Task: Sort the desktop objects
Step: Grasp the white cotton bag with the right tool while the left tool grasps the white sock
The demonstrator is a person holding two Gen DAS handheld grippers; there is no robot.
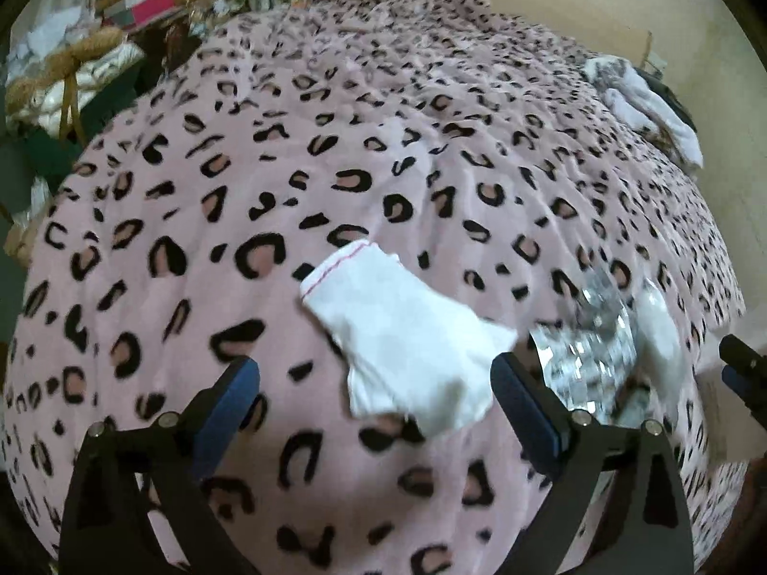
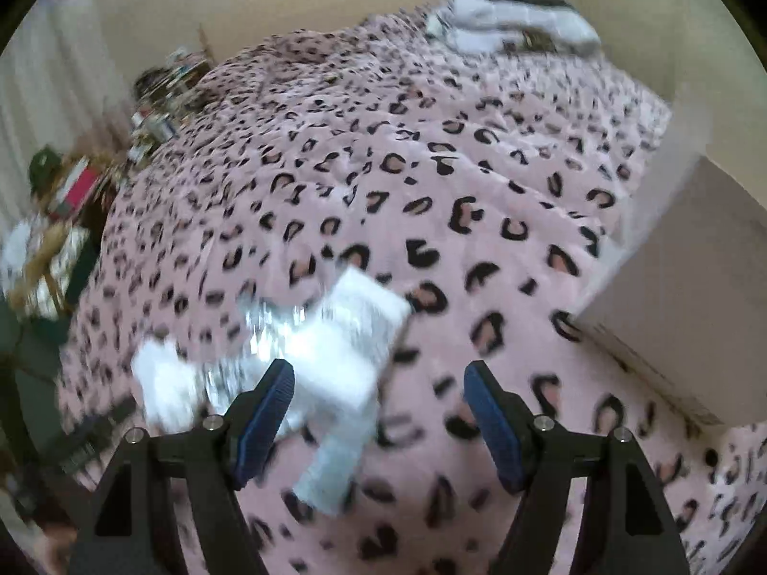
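Observation:
A white cloth with a red-stitched hem [image 1: 407, 350] lies on the pink leopard-print bedspread [image 1: 335, 143]. My left gripper [image 1: 376, 383] is open just above it, its jaws on either side of the cloth's near end. To its right lies a shiny silver foil bag [image 1: 589, 350] with a white item [image 1: 661, 340] beside it. In the right wrist view the white cloth [image 2: 163, 388], the foil bag [image 2: 268, 330] and a white packet [image 2: 345, 359] appear blurred. My right gripper [image 2: 378, 397] is open and empty over the packet's near end.
A pale box [image 2: 680, 316] stands on the bed at the right. A white and grey pile of clothes [image 1: 642, 96] lies at the far corner by the wall. Cluttered shelves and bags [image 1: 72, 72] stand beyond the bed's left edge. The right gripper's tip [image 1: 743, 369] shows at the right.

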